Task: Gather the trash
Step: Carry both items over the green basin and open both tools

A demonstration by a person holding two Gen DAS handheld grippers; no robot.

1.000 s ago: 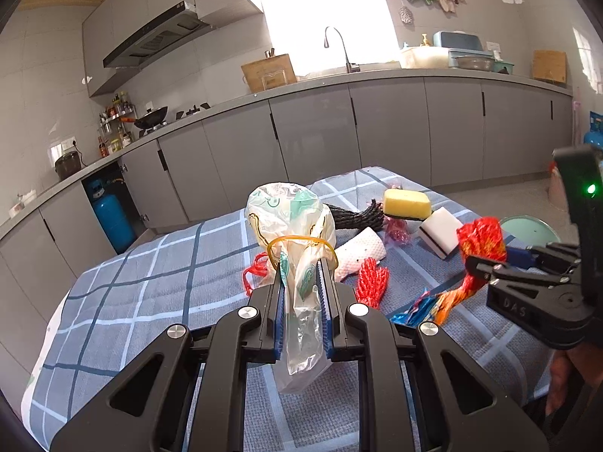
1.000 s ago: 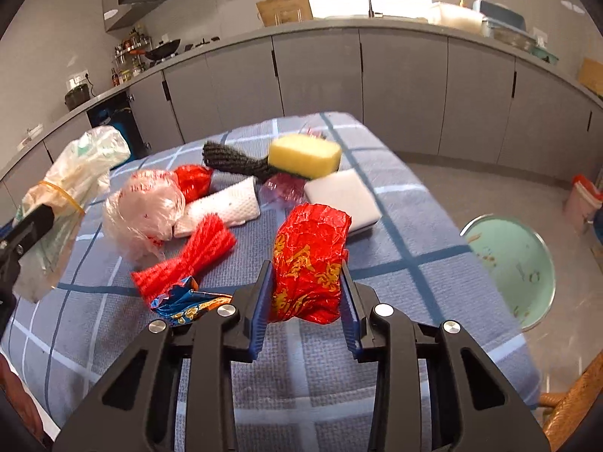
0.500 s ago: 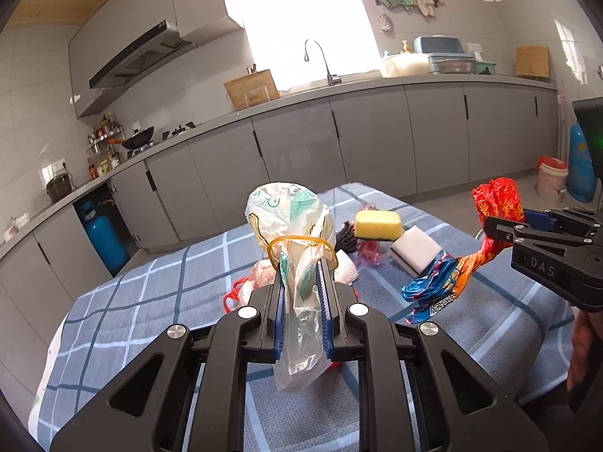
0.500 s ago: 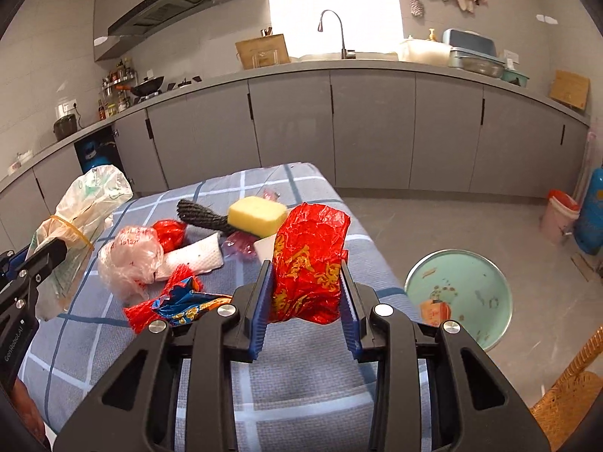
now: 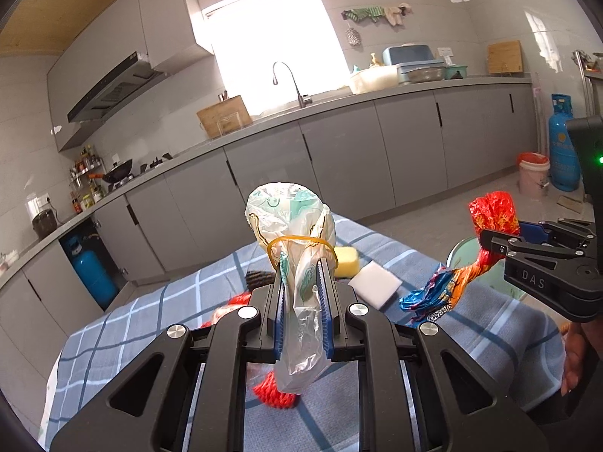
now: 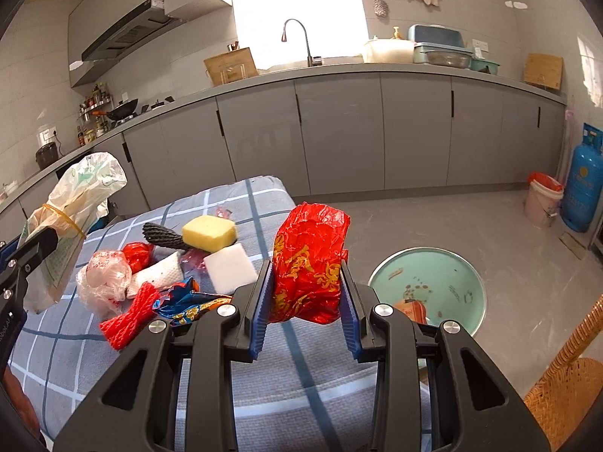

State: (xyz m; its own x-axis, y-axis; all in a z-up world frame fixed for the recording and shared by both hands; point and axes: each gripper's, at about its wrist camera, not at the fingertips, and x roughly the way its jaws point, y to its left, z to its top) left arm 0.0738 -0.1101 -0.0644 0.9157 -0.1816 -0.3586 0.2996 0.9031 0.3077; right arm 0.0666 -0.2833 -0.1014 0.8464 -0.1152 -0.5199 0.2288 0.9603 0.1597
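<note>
Wrapper: I see crinkled red foil wrapper (image 6: 309, 263) with gold print, pinched in right gripper (image 6: 306, 297), held above table edge.
Bag: thin translucent plastic bag (image 5: 292, 226) (rubber-banded neck), clamped in left gripper (image 5: 302, 309) over checked tablecloth (image 5: 150, 312).
Pose: both raised, level.
Table: yellow sponge (image 6: 209, 230), white foam block (image 6: 230, 267), red mesh (image 6: 128, 314).

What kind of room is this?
It looks like a home kitchen. There is a sink tap under the bright window, a wok on the stove below a range hood, and long grey cabinets under the counter.
</note>
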